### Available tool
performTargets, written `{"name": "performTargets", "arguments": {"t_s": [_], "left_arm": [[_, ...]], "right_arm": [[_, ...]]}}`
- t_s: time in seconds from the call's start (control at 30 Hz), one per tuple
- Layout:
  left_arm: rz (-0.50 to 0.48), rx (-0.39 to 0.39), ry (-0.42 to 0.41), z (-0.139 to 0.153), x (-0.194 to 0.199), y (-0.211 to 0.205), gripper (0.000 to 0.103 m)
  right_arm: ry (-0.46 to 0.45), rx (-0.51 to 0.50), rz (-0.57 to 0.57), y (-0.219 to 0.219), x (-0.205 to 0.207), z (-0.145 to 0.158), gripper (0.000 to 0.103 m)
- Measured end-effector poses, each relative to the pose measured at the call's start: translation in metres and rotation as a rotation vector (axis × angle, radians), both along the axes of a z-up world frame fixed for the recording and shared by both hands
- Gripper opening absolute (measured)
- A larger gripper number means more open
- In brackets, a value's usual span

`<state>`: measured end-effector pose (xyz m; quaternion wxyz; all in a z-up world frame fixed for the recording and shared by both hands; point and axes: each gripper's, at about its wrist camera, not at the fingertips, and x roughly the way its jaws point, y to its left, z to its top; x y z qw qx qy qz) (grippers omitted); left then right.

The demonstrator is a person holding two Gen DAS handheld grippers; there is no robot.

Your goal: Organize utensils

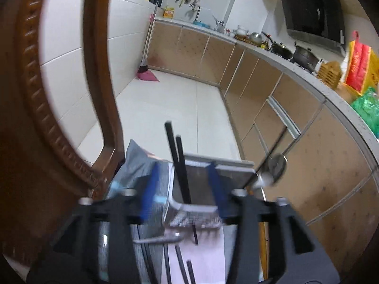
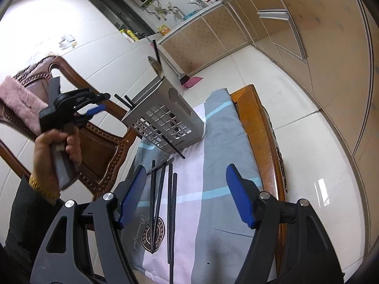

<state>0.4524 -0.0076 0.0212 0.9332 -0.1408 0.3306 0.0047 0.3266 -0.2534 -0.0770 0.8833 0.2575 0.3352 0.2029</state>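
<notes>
Four black chopsticks (image 2: 165, 203) lie side by side on the striped cloth (image 2: 213, 165), running near to far between the blue pads of the right gripper (image 2: 186, 195), whose fingers are spread wide and pinch nothing. Beyond their far tips a grey perforated utensil holder (image 2: 165, 118) is tipped over toward the left, its slotted base facing the camera; one more chopstick (image 2: 174, 148) pokes out through the base and slants down to the cloth. More black chopsticks (image 2: 124, 99) and a metal spoon (image 2: 156, 66) stick out of the holder's open mouth on its far-left side. The cloth covers a wooden table (image 2: 265, 123), and a carved wooden chair (image 2: 104, 142) stands at the left.

In the right wrist view the left gripper (image 2: 101, 101) is held up at the left, apart from the holder, in the person's hand (image 2: 56, 146); its blue-padded fingers look nearly together with nothing between them. The left wrist view is blurred: there the holder (image 1: 203, 189) sits beyond the pads (image 1: 149, 194), with two chopsticks (image 1: 176, 156) rising from it and the spoon (image 1: 274, 168) at its right.
</notes>
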Motion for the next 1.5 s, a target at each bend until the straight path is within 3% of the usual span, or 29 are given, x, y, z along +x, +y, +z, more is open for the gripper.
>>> {"name": "performTargets", "arguments": {"t_s": [0.1,0.17,0.33,0.4,0.47,0.53,0.73,0.83,0.93,0.97,1.0,1.07,1.13,1.2,1.37,1.5], "left_arm": [[-0.017,0.035,-0.054,-0.004,-0.050,-0.002,0.071],[-0.021,0.030,-0.095,-0.008,-0.086,0.001,0.076],[-0.028,-0.077,-0.231,-0.033,-0.184,0.025,0.085],[0.008,-0.083,-0.277,-0.050,-0.213,0.031,0.088],[0.017,-0.099,-0.256,-0.061,-0.217,0.034,0.088],[-0.016,-0.100,-0.187,-0.068,-0.207,0.031,0.088],[-0.036,-0.078,-0.110,-0.081,-0.196,0.024,0.088],[-0.046,-0.109,-0.098,-0.065,-0.174,0.028,0.088],[-0.061,-0.092,-0.097,-0.031,-0.126,0.025,0.086],[-0.063,-0.083,-0.087,-0.021,-0.108,0.024,0.078],[-0.082,-0.094,-0.061,-0.010,-0.083,0.023,0.063],[-0.129,-0.169,-0.013,0.007,-0.041,0.024,0.053],[-0.152,-0.177,0.029,0.020,0.000,0.019,0.052],[-0.191,-0.170,0.077,0.023,0.032,0.009,0.041],[-0.194,-0.180,0.184,0.009,0.081,-0.002,0.038],[-0.142,-0.127,0.199,-0.003,0.098,-0.007,0.038]], "right_arm": [[-0.028,-0.055,0.032,0.007,-0.004,0.004,0.069],[-0.046,-0.088,0.073,0.014,-0.007,0.006,0.069],[-0.075,-0.217,0.220,0.047,-0.012,0.006,0.069],[-0.094,-0.281,0.277,0.062,-0.015,0.005,0.069],[-0.115,-0.346,0.305,0.075,-0.018,0.003,0.069],[-0.120,-0.357,0.294,0.081,-0.019,0.002,0.069],[-0.088,-0.415,0.235,0.096,0.005,0.002,0.069],[-0.088,-0.332,0.185,0.084,0.016,0.006,0.069],[-0.037,-0.237,0.123,0.069,0.022,-0.004,0.069],[-0.015,-0.215,0.117,0.067,0.023,-0.007,0.069],[-0.001,-0.195,0.117,0.066,0.024,-0.009,0.069],[0.021,-0.165,0.120,0.064,0.027,-0.012,0.070],[0.025,-0.169,0.129,0.065,0.027,-0.013,0.072],[0.021,-0.177,0.141,0.066,0.027,-0.012,0.073],[0.037,-0.163,0.166,0.064,0.026,-0.014,0.073],[0.039,-0.132,0.166,0.056,0.025,-0.013,0.073]]}}
